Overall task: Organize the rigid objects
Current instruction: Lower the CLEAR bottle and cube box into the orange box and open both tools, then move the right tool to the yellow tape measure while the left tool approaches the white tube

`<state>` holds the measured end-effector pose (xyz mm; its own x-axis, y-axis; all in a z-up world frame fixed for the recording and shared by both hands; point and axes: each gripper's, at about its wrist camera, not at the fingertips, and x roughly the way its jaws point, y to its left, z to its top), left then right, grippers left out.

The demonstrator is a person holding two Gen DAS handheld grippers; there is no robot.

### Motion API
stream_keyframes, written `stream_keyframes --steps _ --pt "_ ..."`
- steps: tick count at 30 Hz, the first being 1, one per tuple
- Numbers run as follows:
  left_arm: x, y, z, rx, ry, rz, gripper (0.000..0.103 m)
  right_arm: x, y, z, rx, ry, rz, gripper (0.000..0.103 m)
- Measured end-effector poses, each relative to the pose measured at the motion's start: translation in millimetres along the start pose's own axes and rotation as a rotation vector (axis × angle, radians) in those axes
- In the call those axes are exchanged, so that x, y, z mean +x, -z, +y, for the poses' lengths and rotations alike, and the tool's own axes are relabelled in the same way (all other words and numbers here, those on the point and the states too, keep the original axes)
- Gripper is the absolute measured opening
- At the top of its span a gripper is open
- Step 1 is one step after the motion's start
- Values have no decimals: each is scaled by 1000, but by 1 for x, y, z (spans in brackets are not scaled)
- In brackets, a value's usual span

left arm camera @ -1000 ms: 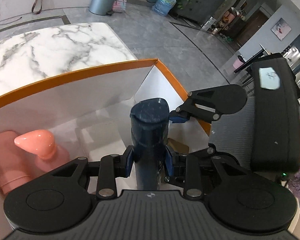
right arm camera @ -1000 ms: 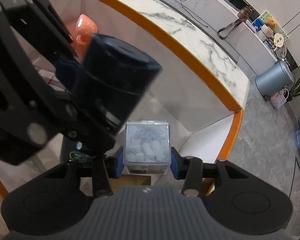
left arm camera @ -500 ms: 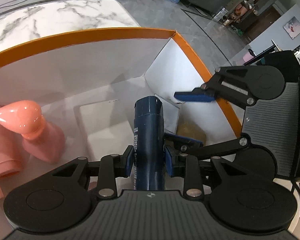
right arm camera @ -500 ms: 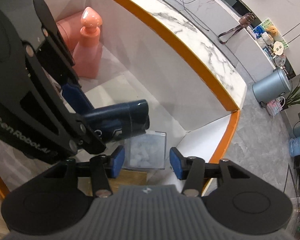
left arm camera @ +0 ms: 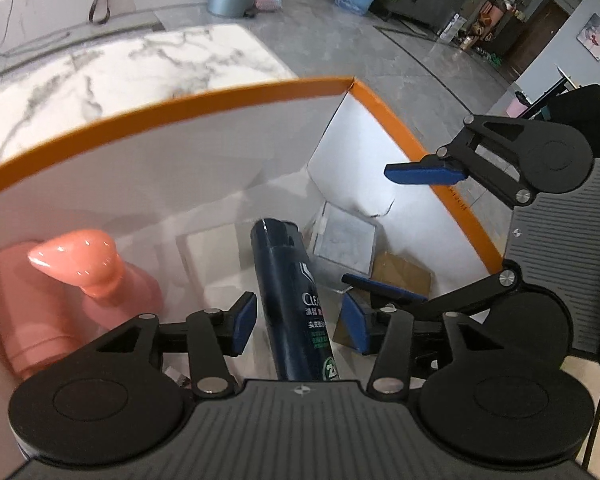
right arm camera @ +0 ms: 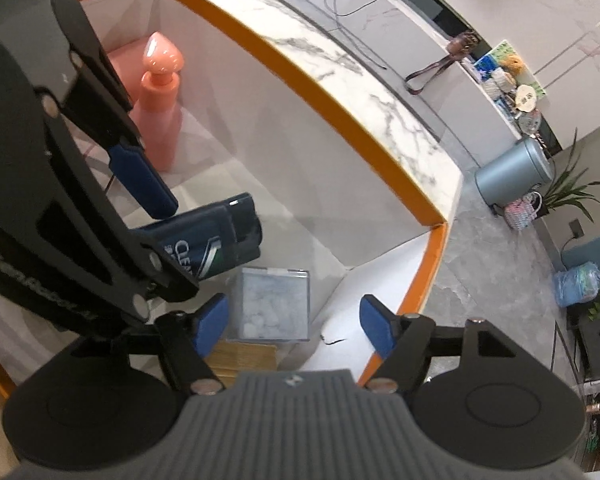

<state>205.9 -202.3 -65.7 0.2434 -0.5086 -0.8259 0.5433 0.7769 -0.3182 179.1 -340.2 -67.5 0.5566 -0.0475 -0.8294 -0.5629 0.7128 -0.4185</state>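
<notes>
Both tongs, your left (left arm camera: 296,322) and right (right arm camera: 294,326), stand wide open and empty inside the orange-rimmed box (right arm camera: 340,114), with the dark bottle (left arm camera: 294,300) and clear case (right arm camera: 274,304) released on its floor; placement looks complete, so withdraw upward without nudging either.

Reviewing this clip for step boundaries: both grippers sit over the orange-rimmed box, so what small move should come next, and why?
Probably lift both grippers clear of the box. The left gripper is open, its pads off the dark blue bottle; the right gripper is open above the clear case, which lies on the box floor.
</notes>
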Motion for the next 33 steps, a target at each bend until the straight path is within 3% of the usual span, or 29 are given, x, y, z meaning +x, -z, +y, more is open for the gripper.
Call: stream_keyframes --steps 7,15,22,31,33 --pt "-21 1 -6 31 -13 -51 63 -13 1 4 35 31 -25 81" --pt "-44 5 -14 74 -41 -114 63 -28 1 9 65 74 -26 83" --pt "-74 14 -9 65 -78 -196 63 -50 -7 7 169 68 -58 82" --pt "-111 32 8 74 -165 -254 62 -72 -32 27 240 -31 -118 65" --pt "-118 38 12 82 -193 -261 52 -76 -40 33 260 -66 -128 61"
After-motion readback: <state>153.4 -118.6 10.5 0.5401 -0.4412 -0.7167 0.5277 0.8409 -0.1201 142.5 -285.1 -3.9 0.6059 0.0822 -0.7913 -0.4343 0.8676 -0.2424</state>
